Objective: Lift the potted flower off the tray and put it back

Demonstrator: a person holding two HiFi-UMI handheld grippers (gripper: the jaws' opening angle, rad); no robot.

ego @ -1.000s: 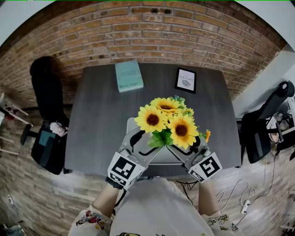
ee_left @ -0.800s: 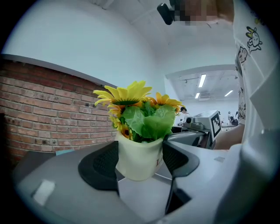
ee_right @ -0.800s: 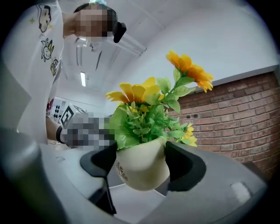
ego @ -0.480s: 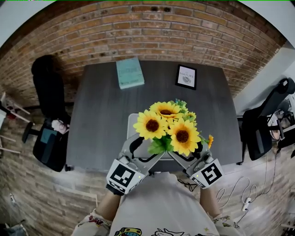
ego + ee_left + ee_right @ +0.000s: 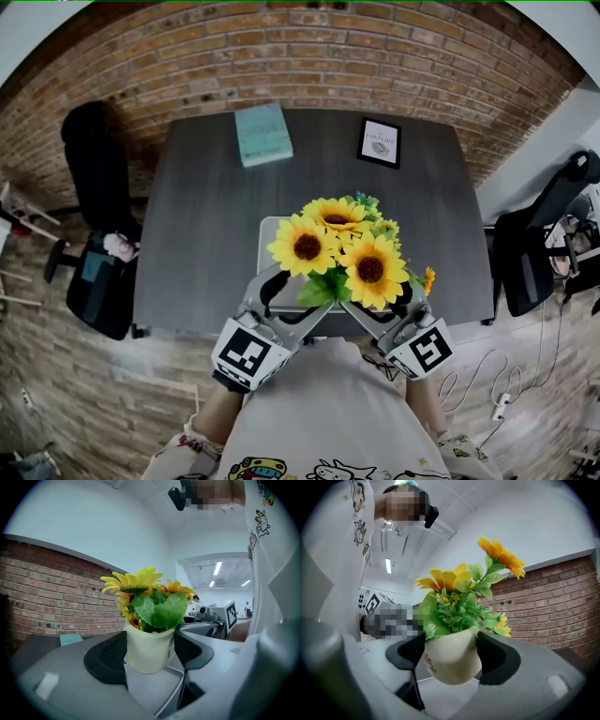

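Since the earlier frame, the potted flower (image 5: 339, 255) and both grippers had come a little toward the person, while the table (image 5: 206, 234) kept its place; the pot stood upright, its long axis vertical, and it hung just above the tray (image 5: 152, 688), with a small gap under its base in the right gripper view; the left gripper (image 5: 149, 654) and the right gripper (image 5: 452, 657) pointed level from opposite sides, each with jaws wide and pressed on the pot's wall, both equally near; the tray lay directly below, so I judged the coming move to be a straight lowering.
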